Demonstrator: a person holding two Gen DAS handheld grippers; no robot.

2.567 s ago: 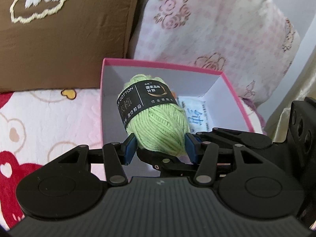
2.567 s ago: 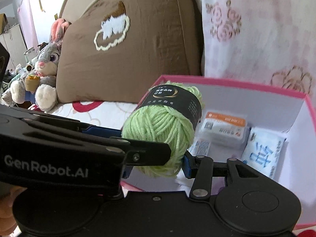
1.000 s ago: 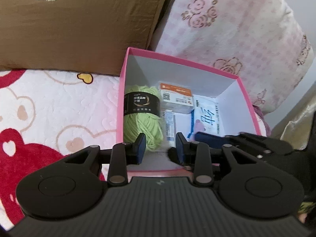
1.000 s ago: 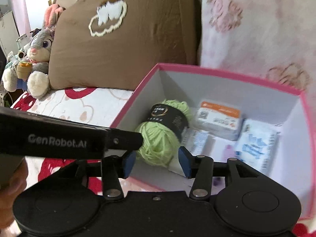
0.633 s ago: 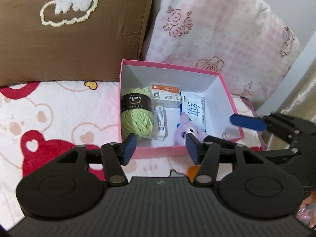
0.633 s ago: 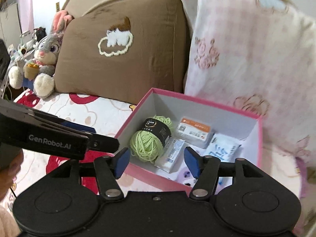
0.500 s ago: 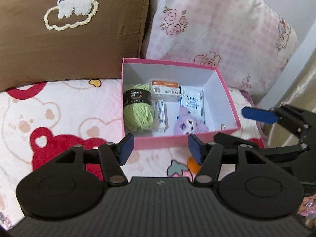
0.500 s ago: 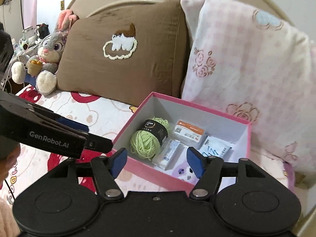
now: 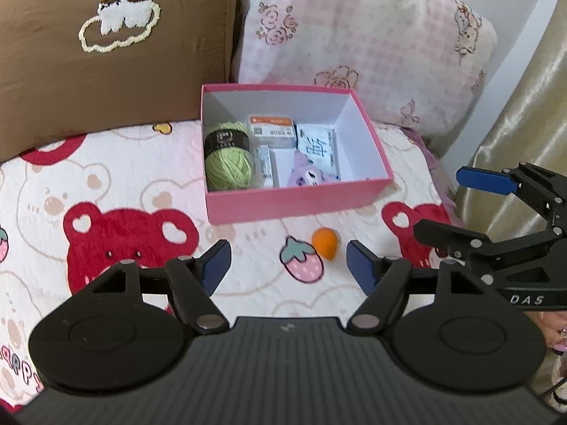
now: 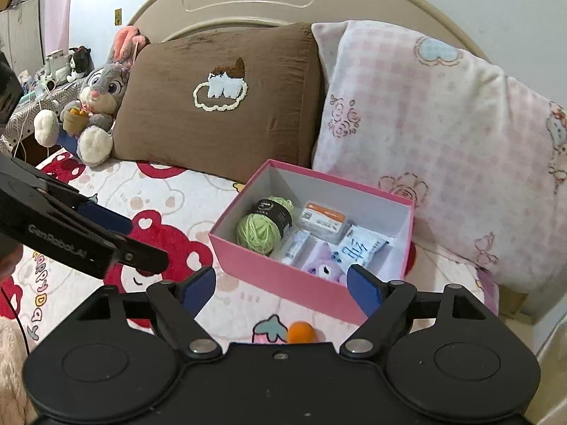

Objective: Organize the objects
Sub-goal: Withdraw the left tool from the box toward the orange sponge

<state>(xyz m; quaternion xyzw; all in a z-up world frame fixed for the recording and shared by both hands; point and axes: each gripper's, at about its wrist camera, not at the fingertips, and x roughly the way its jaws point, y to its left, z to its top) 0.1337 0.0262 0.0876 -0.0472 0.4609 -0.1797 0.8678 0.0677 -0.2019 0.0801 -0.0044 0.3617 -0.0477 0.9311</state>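
The pink box point(image 9: 301, 200) sat on the bear-print bedspread point(image 9: 117, 184), its far side close against the brown pillow point(image 9: 106, 81) and the pink checked pillow point(image 9: 372, 46). Inside it, the green yarn point(image 9: 228, 163) lay against the left wall, its black band point(image 9: 226, 140) across the top. Just right of the yarn stood a narrow white packet point(image 9: 264, 164), and beyond that an orange-topped case point(image 9: 271, 130) rested near the back wall. A white pouch point(image 9: 317, 147) with blue writing lay right of the case, and a purple plush point(image 9: 306, 177) sat against the near wall. On the bedspread in front of the box, apart from it, lay a small orange piece point(image 9: 325, 242) beside a printed strawberry. The left gripper point(image 9: 288, 269) hovered short of the box with its blue pads point(image 9: 216, 265) spread apart and nothing between them; its jaws had just been opening. The right gripper point(image 10: 281, 288) likewise hung back from the box, jaws wide, having just been opening, holding nothing. In the right view the left gripper crossed the left edge, and a grey rabbit plush point(image 10: 95, 102) leaned by the brown pillow below the headboard point(image 10: 248, 0). In the left view the right gripper reached in from the right edge, in front of a gold curtain point(image 9: 524, 106).
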